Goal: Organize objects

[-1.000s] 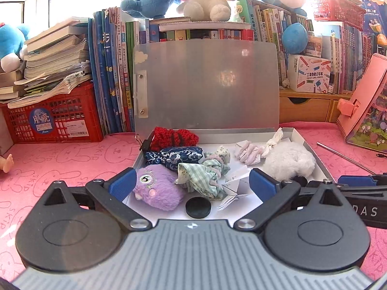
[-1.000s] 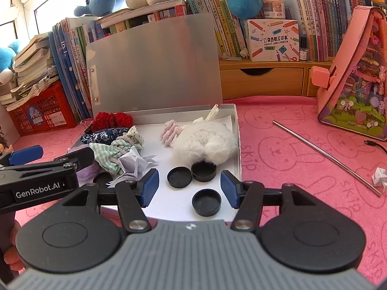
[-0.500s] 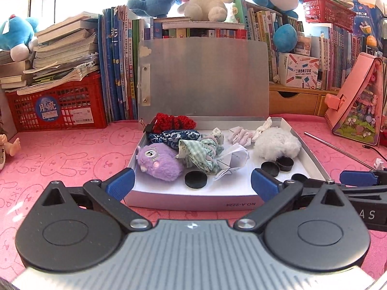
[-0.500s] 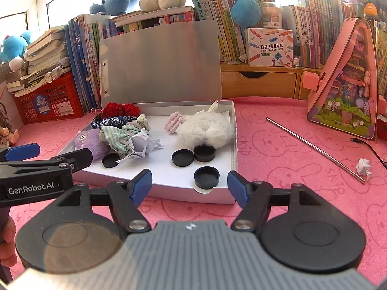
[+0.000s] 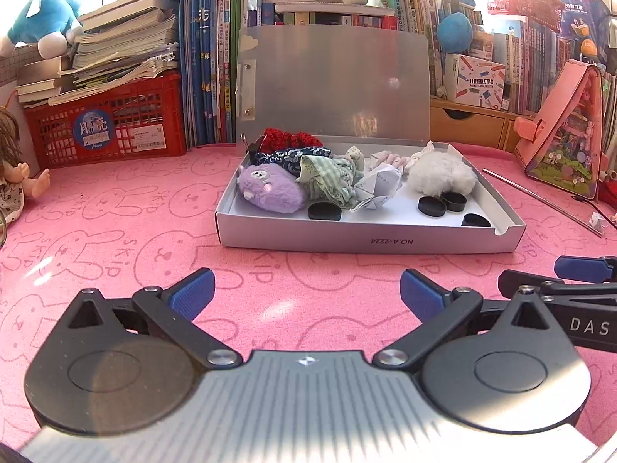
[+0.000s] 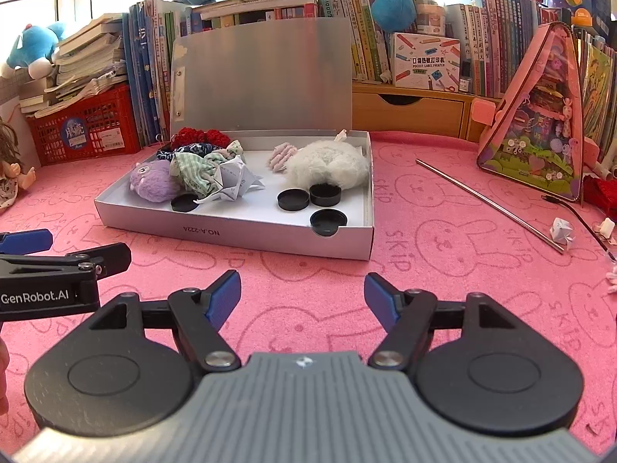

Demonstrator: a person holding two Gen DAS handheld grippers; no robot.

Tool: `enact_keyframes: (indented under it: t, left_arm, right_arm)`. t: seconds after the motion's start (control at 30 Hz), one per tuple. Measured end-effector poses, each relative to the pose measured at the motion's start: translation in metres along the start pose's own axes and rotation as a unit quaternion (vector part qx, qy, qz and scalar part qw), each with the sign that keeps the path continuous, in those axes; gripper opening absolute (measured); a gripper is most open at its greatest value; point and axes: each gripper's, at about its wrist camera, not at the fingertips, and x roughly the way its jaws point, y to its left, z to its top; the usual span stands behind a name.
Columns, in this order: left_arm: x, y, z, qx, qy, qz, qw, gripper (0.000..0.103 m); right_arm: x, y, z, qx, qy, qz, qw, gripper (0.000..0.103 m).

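My left gripper [image 5: 305, 289] has its fingers apart and empty; the right gripper's [image 6: 302, 296] are opening, empty. Right of the box [image 6: 239, 233] on the bench lies a paper scrap [image 6: 560, 228]: light, crushable, so I'd pinch it gently across its middle.

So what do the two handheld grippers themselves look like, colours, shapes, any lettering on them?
Both are alike: the left gripper and right gripper each have a ribbed grey body, two round black discs, black linkage arms with silver pivot screws, and jaws tipped with blue pads. Seen side-on from the right wrist camera, the left one carries white "GenRobot.AI" lettering; the right one shows "DAS" in the left wrist view. No cables visible.
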Motion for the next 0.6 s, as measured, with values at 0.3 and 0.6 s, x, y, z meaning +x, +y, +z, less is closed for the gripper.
enact_keyframes:
  t: [0.3,0.6]
  left_arm:
    - [-0.006,0.008,-0.029,0.001,0.026,0.007,0.9996,0.103]
    - [-0.005,0.013,-0.039,-0.011,0.041,0.010,0.9990,0.103]
  right_arm:
    - [-0.008,0.006,-0.025,-0.027,0.009,-0.015,0.999,0.082]
    - [-0.009,0.010,-0.039,-0.029,0.018,-0.014,0.999,0.084]
